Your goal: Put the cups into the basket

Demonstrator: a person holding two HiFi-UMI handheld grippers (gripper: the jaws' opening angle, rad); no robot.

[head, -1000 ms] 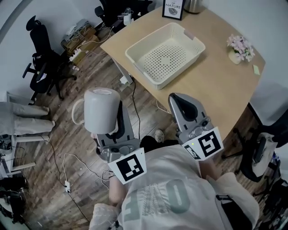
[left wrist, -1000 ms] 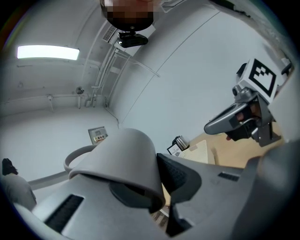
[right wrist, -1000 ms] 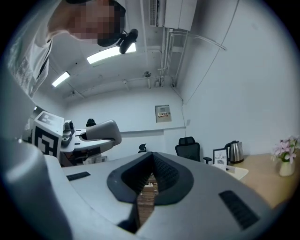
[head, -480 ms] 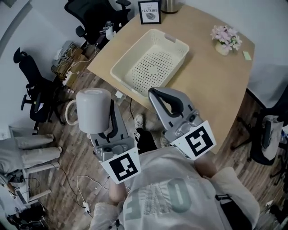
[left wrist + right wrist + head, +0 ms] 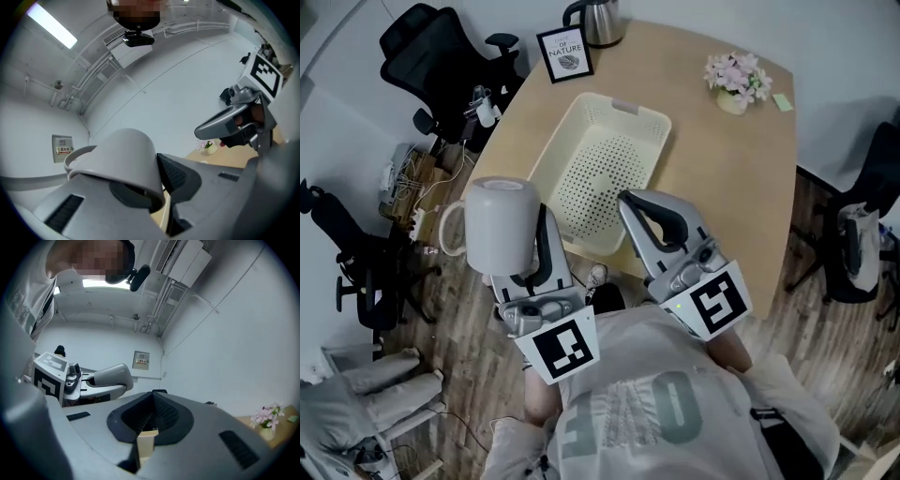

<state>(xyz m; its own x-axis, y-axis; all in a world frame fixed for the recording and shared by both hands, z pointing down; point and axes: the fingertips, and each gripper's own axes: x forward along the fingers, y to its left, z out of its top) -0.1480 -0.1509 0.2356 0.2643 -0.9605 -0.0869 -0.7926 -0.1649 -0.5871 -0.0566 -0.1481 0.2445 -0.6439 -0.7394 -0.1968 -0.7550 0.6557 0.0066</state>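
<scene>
Seen from above, the left gripper (image 5: 534, 246), lower left of centre, pinches a white ceramic mug (image 5: 499, 223) between its jaws. The mug is upside down, handle to the left, just left of the near end of a cream perforated plastic basket (image 5: 605, 173). The basket sits on a light wooden table (image 5: 727, 187) in the upper middle. The right gripper (image 5: 647, 208), jaws pressed together on nothing, shows over the basket's near right corner.
</scene>
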